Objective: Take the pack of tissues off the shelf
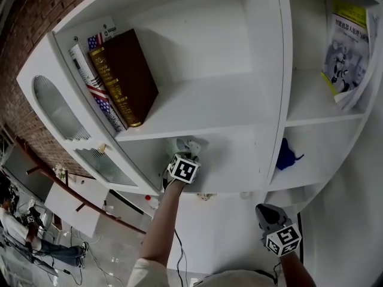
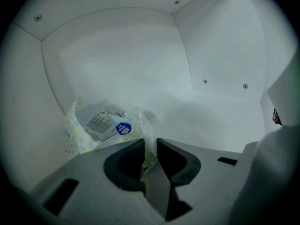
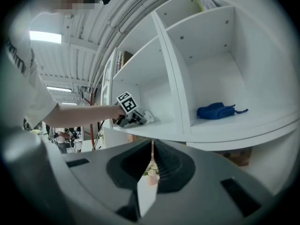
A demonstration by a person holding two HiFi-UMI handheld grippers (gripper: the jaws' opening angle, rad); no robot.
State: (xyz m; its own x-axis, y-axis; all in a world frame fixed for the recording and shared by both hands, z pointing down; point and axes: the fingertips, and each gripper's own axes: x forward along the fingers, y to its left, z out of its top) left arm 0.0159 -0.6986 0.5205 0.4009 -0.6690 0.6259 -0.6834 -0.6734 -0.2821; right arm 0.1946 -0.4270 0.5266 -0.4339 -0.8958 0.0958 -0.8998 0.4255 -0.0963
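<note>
The pack of tissues [image 2: 101, 125], in a crinkled clear wrapper with a blue round label, lies at the back left of a white shelf compartment [image 2: 211, 121]. My left gripper [image 2: 150, 146] reaches into that compartment, and its jaws stand close together with the wrapper's near edge pinched between them. In the head view the pack [image 1: 182, 146] shows just beyond the left gripper [image 1: 183, 155]. My right gripper [image 1: 269, 211] hangs low and to the right, outside the shelf. Its jaws [image 3: 153, 146] are shut on nothing. The right gripper view also shows the left gripper [image 3: 133, 117] at the pack [image 3: 146, 116].
Several books [image 1: 119, 82] lean in the compartment above. A white upright divider [image 1: 272, 100] bounds the compartment on the right. Beyond it lies a blue cloth [image 1: 287, 155], and a magazine [image 1: 347, 52] stands one shelf higher.
</note>
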